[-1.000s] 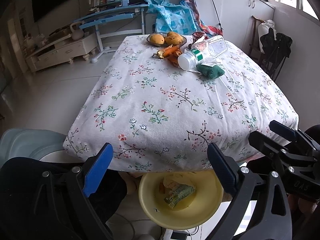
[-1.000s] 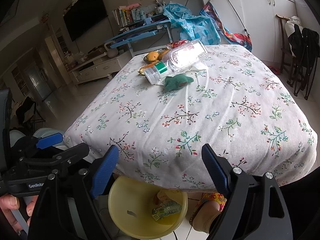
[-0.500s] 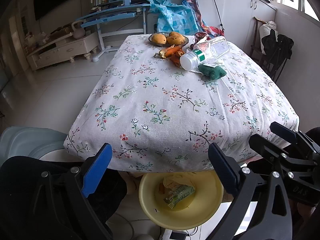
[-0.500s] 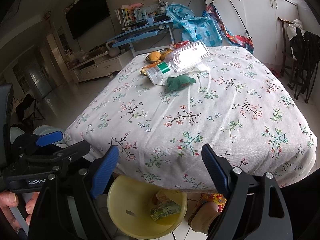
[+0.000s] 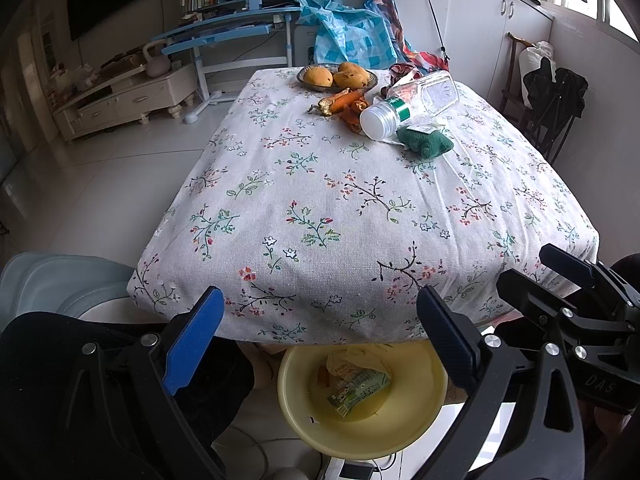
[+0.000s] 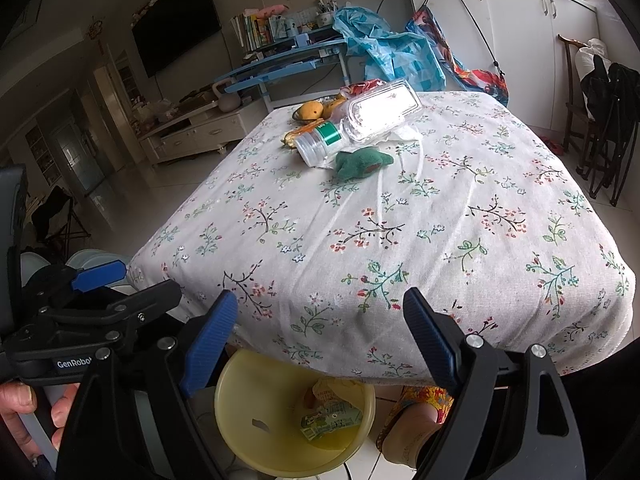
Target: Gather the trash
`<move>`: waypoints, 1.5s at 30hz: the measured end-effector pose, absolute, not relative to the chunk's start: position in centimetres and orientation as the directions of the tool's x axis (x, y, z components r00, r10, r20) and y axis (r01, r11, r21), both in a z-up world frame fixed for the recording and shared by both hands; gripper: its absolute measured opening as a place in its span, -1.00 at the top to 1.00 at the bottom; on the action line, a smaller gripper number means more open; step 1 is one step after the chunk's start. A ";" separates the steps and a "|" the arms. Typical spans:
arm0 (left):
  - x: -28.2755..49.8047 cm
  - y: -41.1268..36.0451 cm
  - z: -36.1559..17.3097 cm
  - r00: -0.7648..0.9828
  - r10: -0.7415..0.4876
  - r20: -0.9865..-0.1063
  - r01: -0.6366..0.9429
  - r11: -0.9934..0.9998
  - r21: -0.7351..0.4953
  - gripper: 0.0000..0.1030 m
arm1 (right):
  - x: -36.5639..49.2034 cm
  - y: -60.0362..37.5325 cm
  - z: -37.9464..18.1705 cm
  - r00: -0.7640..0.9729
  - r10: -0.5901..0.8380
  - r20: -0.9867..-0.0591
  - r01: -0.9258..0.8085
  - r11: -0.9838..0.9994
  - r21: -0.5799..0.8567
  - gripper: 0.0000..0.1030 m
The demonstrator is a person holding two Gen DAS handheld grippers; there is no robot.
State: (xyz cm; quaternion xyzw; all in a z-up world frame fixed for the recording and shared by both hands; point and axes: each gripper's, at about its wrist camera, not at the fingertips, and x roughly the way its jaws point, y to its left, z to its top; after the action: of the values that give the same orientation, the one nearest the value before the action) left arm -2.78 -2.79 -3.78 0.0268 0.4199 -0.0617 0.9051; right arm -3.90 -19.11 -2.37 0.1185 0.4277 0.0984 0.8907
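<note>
Only the right wrist view shows a hand (image 6: 24, 412) and slippered foot (image 6: 412, 428); both hand-held grippers (image 5: 320, 344) (image 6: 320, 336) gape wide, empty, over the tabletop's (image 5: 360, 208) near edge.

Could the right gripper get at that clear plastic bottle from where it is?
Probably yes: the right gripper is open and empty, and bare tablecloth lies before the plastic bottle, though it lies far across the table.

Floral-clothed table (image 5: 360, 216): fruit plate (image 5: 337, 80), peels (image 5: 340, 101), toppled jar (image 5: 408, 105), green cloth (image 5: 425, 142).
</note>
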 end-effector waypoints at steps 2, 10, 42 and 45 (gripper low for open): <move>-2.8 -2.8 -3.8 0.639 -0.089 -0.764 0.134 0.991 -0.003 -0.82 | -3.9 -19.1 -2.4 0.615 0.276 -0.739 -0.073 0.953 0.295 -0.58; -2.7 -2.8 -3.8 0.639 -0.088 -0.764 0.134 0.991 -0.003 -0.82 | -3.9 -19.1 -2.4 0.615 0.275 -0.739 -0.074 0.953 0.294 -0.59; -2.7 -2.8 -3.9 0.638 -0.087 -0.765 0.133 0.991 -0.002 -0.82 | -4.0 -18.8 -2.7 0.613 0.276 -0.740 -0.077 0.954 0.291 -0.59; -2.7 -2.7 -3.9 0.637 -0.087 -0.766 0.133 0.991 -0.002 -0.82 | -4.1 -18.8 -2.7 0.612 0.276 -0.741 -0.078 0.954 0.291 -0.59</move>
State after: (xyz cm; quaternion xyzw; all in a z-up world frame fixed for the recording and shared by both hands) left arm -2.65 -2.75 -3.89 0.0272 0.4216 -0.0611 0.9043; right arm -4.07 -18.75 -2.71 0.1154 0.4289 0.0994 0.8904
